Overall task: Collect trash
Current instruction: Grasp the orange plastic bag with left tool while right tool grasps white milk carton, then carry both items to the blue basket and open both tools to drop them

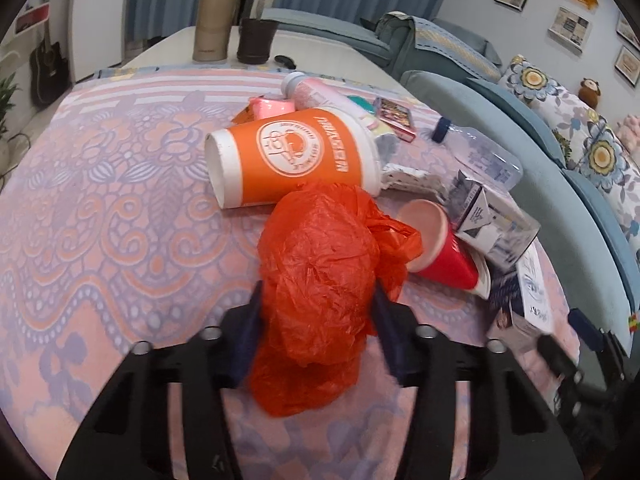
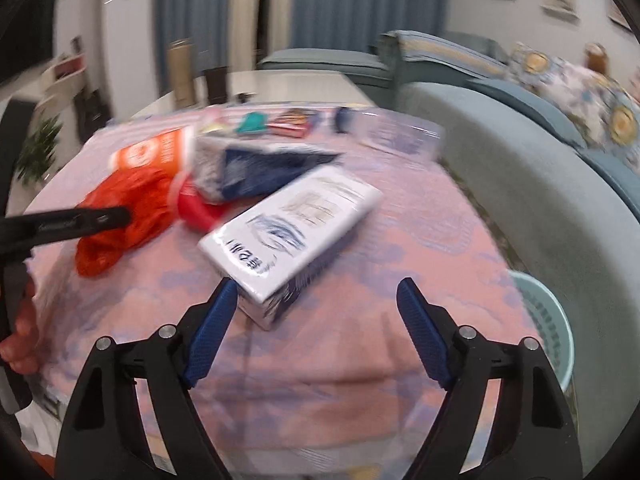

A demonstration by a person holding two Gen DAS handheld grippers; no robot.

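A: Living-room table, patterned cloth (image 1: 120,184). Our left gripper (image 1: 318,300) is clamped on the red bag (image 1: 320,264), a crumpled plastic wad at the near middle of the litter, with a pad pressed into each flank.

B: How do we expect it to handle?

A: Light, soft and slippery, we judge. The film gives under the pads, so a bite across the thick of the wad looks safer than one on a loose tail. Just beyond it, an orange cup (image 1: 296,156) lies on its side; to the right lies a red cup (image 1: 444,252), also tipped, then cartons and a clear bottle (image 1: 480,152).

B: And our right gripper (image 2: 316,296)?

A: Its jaws stand apart, holding nothing. The white box (image 2: 296,232) lies just ahead, its near corner beside the left pad; whether they touch we cannot tell through the blur. It looks stiff and light, best taken across its narrow width.

B: What does each view add?

A: The right view alone shows a pale green basket (image 2: 552,320) off the table's right edge, beside the sofa (image 2: 520,184); we take it for the bin. It also shows the bag from the side, with the left tool across it. Only the left view shows both pads on the bag, plus a flask (image 1: 212,20) at the far end.
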